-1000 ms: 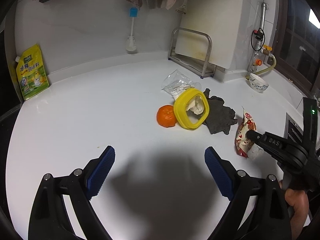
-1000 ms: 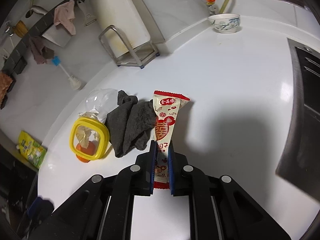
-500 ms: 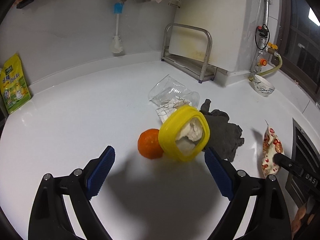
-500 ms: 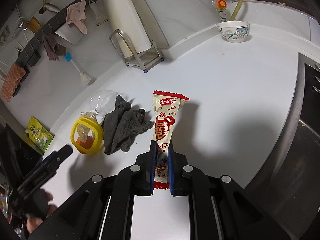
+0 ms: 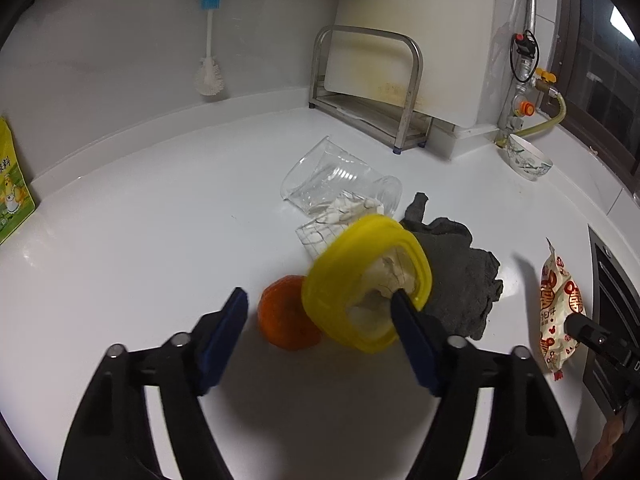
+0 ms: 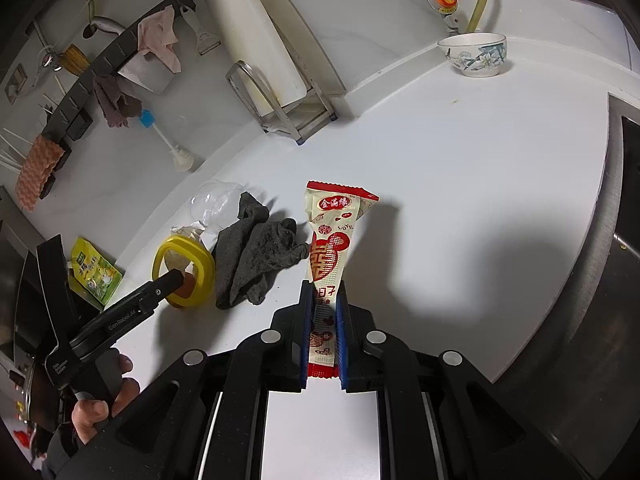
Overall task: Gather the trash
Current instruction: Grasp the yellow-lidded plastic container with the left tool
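My left gripper [image 5: 316, 314] hovers low over the white counter [image 5: 160, 240], its jaws closing. An orange [image 5: 286, 322] and a tilted yellow-rimmed tub [image 5: 340, 280] with crumpled tissue [image 5: 384, 276] inside sit between the blue pads. The right pad overlaps the tub's rim; the left pad stands apart from the orange. Behind the tub lie a crushed clear plastic cup [image 5: 332, 184] and a grey cloth [image 5: 460, 280]. My right gripper [image 6: 323, 340] is shut on the lower end of a red-and-cream snack wrapper [image 6: 332, 240], held above the counter to the right of the cloth [image 6: 256, 256].
A patterned bowl [image 5: 528, 158] stands at the back right by the gas pipe. A steel rack [image 5: 368, 92] holds a white cutting board at the back wall, a brush [image 5: 208, 40] hangs beside it. A yellow-green packet [image 5: 12, 192] leans far left. A dark hob edge [image 5: 612, 280] borders the right.
The left gripper has come forward and down over the orange and yellow tub, and its jaws have narrowed around them. The right gripper still holds the wrapper and has shifted slightly.
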Action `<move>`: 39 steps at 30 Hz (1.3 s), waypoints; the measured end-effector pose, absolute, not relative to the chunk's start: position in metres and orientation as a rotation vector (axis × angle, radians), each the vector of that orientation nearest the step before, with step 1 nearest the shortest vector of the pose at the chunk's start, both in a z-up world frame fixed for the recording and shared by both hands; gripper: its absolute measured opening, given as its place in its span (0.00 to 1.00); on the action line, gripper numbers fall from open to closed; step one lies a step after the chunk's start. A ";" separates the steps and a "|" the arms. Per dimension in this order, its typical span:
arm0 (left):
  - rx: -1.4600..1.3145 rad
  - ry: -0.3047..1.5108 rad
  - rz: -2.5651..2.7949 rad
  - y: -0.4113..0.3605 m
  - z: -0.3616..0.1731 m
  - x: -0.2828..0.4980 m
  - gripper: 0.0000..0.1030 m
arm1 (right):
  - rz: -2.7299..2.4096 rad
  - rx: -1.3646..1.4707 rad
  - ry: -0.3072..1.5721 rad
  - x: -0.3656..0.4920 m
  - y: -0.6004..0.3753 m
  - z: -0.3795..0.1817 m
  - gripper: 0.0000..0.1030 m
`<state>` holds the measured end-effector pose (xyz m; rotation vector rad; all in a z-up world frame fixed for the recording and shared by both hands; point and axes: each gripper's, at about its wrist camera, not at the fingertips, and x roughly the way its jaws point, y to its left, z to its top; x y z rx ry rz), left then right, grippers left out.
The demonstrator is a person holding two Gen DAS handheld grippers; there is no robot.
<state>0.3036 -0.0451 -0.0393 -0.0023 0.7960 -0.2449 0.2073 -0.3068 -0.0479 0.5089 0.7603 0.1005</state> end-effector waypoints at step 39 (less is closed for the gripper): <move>-0.004 0.713 -0.358 -0.062 -0.005 0.236 0.18 | 0.102 0.504 0.730 0.182 -0.307 -0.034 0.10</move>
